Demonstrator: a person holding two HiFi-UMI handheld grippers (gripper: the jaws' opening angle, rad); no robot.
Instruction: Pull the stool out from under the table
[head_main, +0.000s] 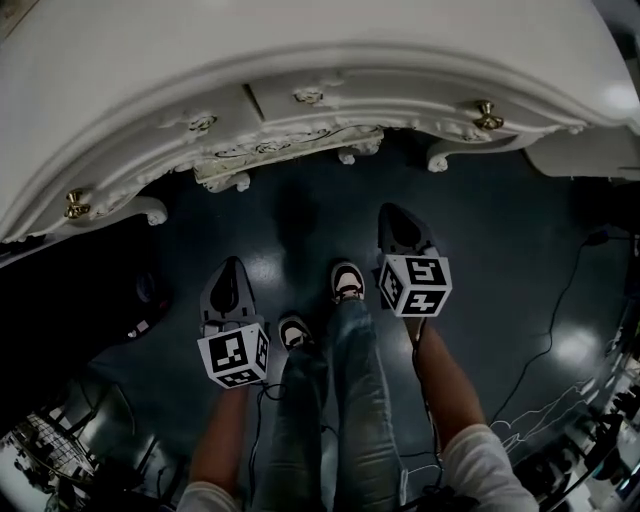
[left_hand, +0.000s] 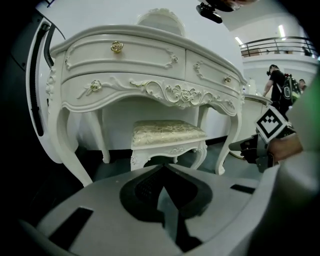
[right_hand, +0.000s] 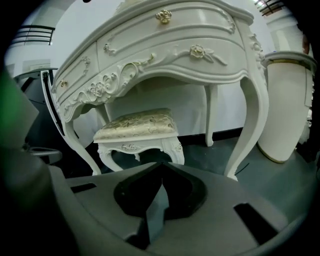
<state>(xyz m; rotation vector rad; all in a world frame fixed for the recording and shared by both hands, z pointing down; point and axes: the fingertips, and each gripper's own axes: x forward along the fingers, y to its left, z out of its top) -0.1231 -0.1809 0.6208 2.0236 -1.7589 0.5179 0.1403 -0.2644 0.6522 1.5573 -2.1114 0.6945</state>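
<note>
- Your left hand-held gripper (left_hand: 164, 169) is clenched, jaws pressed together with nothing between them. It points toward the stool (left_hand: 167, 134) but is well apart from it.
- Same deal with your right hand-held gripper (right_hand: 161, 165): jaws tight together, empty, aimed at the stool from the other side.
- The stool sits tucked under the desk (left_hand: 150, 65), in the middle between its curved legs. It has a cream patterned cushion on a white carved frame.
- The desk is white with carved scrollwork, and there are brass-coloured knobs (left_hand: 116, 46) on the drawers.
- The only print I can spot is the black-and-white square markers on each gripper's cube (head_main: 415, 285), and they're patterns, not words.
- In the head view both grippers are out in front of the desk over the dark glossy floor (head_main: 500, 260), one either side of your shoes (head_main: 347, 281).
- A thin cable (head_main: 560, 310) trails across the floor on your right.
</note>
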